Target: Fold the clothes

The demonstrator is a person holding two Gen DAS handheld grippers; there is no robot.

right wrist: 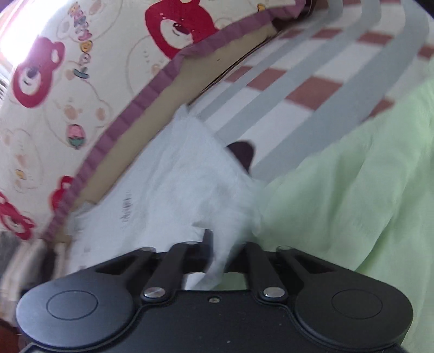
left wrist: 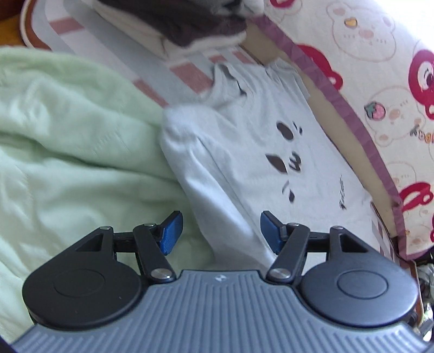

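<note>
A white T-shirt (left wrist: 244, 152) with a dark face print lies on the striped bed sheet (left wrist: 187, 70), its left side folded over. My left gripper (left wrist: 221, 233) is open, its blue fingertips (left wrist: 171, 230) apart just above the shirt's lower part, holding nothing. In the right wrist view the same white shirt (right wrist: 173, 190) is blurred by motion. My right gripper (right wrist: 219, 252) is shut on a bunch of the shirt's fabric, which rises between its fingers.
A light green blanket (left wrist: 67, 152) covers the bed beside the shirt and also shows in the right wrist view (right wrist: 352, 190). A bear-print quilt (left wrist: 379, 68) with purple trim lies along the other side. A stack of folded clothes (left wrist: 190, 24) sits at the far end.
</note>
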